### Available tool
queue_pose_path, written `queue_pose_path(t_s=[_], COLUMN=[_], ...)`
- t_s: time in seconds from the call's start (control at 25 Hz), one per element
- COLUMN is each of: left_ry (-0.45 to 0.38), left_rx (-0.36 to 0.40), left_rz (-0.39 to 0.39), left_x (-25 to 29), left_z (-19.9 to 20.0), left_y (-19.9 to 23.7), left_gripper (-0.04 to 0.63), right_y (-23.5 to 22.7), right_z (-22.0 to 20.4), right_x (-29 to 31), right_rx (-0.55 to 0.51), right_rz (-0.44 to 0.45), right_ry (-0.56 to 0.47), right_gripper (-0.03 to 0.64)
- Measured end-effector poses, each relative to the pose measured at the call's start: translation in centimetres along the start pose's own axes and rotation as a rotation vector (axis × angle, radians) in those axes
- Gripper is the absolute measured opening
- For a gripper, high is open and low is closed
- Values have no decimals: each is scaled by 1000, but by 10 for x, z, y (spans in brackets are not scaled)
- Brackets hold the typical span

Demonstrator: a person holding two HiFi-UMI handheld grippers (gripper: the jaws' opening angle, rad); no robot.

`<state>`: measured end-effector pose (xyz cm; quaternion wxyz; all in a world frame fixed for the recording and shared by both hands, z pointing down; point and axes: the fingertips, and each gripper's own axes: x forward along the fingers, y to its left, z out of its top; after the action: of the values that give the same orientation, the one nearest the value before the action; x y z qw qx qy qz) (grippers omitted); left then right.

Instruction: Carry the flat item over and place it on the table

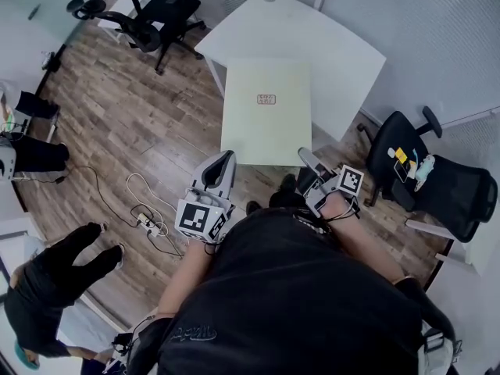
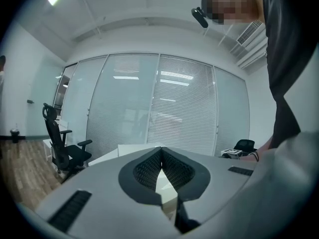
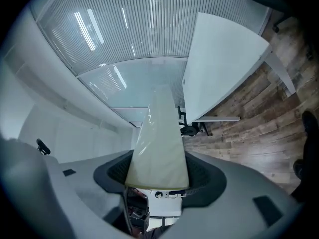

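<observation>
Left tongs (image 1: 226, 158) and right tongs (image 1: 304, 154) both clenched on board (image 1: 266, 108), which juts ahead of them; worktop (image 1: 336, 45) beyond; I'd keep both level, advance together, lower it flat.

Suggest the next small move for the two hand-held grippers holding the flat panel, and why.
Probably carry the flat panel farther forward over the white table before lowering it: the left hand-held gripper and right hand-held gripper both clamp its near edge, which seems to hang above the wood floor.
</observation>
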<state>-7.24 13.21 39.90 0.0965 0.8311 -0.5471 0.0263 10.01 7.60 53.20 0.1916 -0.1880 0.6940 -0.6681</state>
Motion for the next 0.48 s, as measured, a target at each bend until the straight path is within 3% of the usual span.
queue_pose_path(t_s=[0.48], left_ry=[-20], left_rx=[15], left_rz=[3], left_x=[96], left_z=[28], left_y=[-9], left_gripper=[15], right_y=[11], right_z=[99], right_x=[11], right_rx=[-37], right_rz=[26], right_ry=[34], right_gripper=[295])
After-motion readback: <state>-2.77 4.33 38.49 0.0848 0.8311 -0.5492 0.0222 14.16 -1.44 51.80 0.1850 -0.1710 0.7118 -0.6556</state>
